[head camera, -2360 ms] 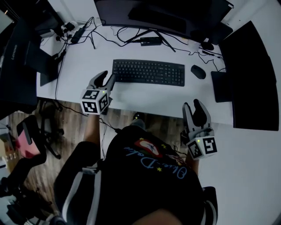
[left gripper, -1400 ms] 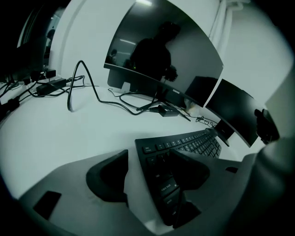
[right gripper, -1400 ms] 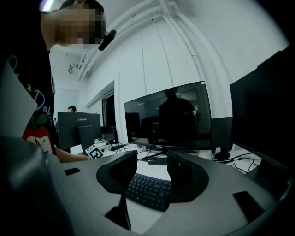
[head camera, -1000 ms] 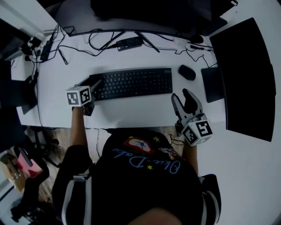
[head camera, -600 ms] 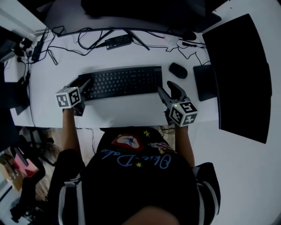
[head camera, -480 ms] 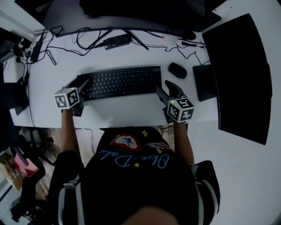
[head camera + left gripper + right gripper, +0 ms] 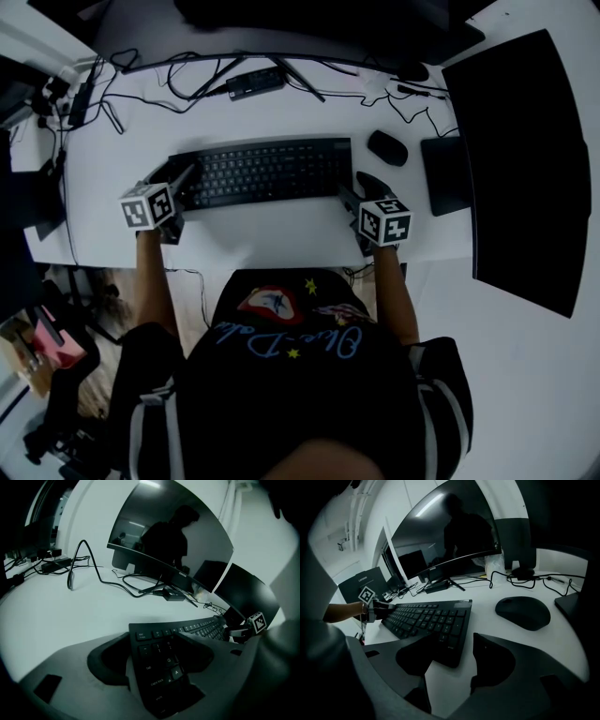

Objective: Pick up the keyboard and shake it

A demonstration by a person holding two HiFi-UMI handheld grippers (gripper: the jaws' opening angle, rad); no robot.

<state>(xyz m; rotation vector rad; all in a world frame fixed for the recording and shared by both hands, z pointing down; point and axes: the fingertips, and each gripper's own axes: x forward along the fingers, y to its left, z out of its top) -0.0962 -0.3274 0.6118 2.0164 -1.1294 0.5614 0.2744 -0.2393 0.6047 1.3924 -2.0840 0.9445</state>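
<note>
Keyboard pickup hasn't happened yet, as far as I can see. It's lying flat on the desk in front of the monitor, with the mouse just off its right end. No lift and no shake, so basically the whole task is left. All that's done is the lining up, one gripper at each end.

Left gripper is on the left end. In its own view the esc/tab corner sits right between the jaws, one jaw over the keys around A and the other against the outer edge. Looks clamped on to me, though it's dark down at the pads, so I wouldn't swear how hard it's biting.

Right gripper isn't gripping. Its jaws are wide and opening, and the near right corner of the keyboard pokes in between them. The jaw on the keyboard side hangs over the last keys. The other stands off over bare desk on the mouse side, with a clear strip of white between it and the keyboard's edge. So the corner is in the gap but nothing presses on it.

My guess: the right side has to close on that corner, then both lift together before any shaking.
</note>
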